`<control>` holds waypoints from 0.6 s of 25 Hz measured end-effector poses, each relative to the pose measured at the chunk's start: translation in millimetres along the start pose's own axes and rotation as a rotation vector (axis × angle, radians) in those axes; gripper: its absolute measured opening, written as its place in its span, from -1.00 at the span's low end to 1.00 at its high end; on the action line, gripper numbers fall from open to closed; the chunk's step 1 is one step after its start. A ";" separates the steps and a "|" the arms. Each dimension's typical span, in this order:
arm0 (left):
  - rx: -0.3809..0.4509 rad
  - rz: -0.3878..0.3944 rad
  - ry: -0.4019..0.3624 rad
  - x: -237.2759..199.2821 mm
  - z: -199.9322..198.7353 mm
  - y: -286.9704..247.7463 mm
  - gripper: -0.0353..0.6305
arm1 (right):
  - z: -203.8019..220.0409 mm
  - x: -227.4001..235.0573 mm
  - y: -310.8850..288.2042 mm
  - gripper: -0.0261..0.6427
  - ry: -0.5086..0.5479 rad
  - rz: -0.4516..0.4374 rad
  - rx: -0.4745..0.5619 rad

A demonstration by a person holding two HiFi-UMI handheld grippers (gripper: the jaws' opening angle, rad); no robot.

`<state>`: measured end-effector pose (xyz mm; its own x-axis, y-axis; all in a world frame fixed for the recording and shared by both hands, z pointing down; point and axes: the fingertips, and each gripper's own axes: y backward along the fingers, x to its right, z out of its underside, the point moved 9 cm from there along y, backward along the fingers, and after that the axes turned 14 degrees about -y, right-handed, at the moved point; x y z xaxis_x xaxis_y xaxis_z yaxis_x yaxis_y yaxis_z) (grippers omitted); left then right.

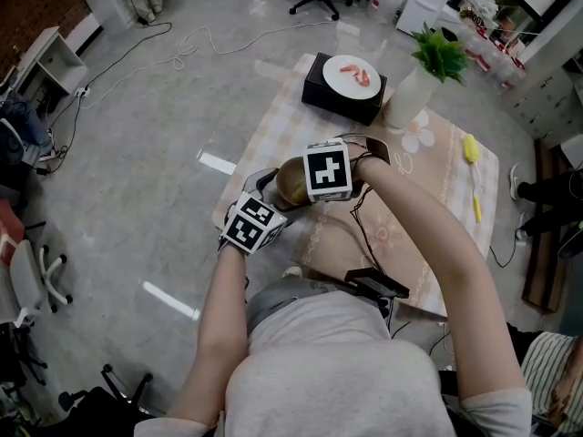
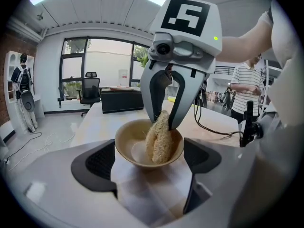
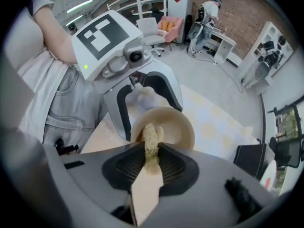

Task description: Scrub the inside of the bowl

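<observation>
Bowl (image 2: pixel 133 145): tan, upright, mouth up. In the head view it is near frame centre, over the 9 o'clock edge of the table (image 1: pixel 437 176). Cannot tell whether it rests on the cloth or is lifted.

Loofah (image 2: pixel 159 137): pale, fibrous, standing on end inside the bowl. Its lower end lies against the inner wall on the 3 o'clock side in the left gripper view. Its upper end sticks up above the rim.

Right gripper (image 3: pixel 151 161): comes down into the bowl from 12 o'clock in the left gripper view. Jaws closed on the loofah's upper end, which runs back between the pads.

Left gripper (image 2: pixel 150 161): jaws wide, one pad at the bowl's 9 o'clock side and the other at 3 o'clock. Both press the outer wall, so the bowl is clamped between them.

Head view, taken from the bowl:
- Black box (image 1: pixel 337 100) at 1 o'clock, carrying a white plate (image 1: pixel 335 66) with small red pieces on it.
- White vase (image 1: pixel 407 100) with a green plant at 2 o'clock, just beside the box.
- Yellow object (image 1: pixel 471 147) at 3 o'clock, well apart, on the cloth.
</observation>
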<state>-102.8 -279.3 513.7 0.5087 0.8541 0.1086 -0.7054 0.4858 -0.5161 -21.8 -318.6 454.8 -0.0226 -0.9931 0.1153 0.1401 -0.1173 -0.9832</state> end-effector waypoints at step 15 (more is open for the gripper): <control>0.002 0.008 0.001 -0.5 0.4 0.1 0.50 | -5.6 22.6 -2.5 -0.67 -0.136 0.188 0.075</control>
<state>-103.3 -279.6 513.9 0.5038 0.8575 0.1040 -0.7101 0.4797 -0.5153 -28.2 -340.7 459.0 0.1431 -0.9887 -0.0455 0.2026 0.0743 -0.9764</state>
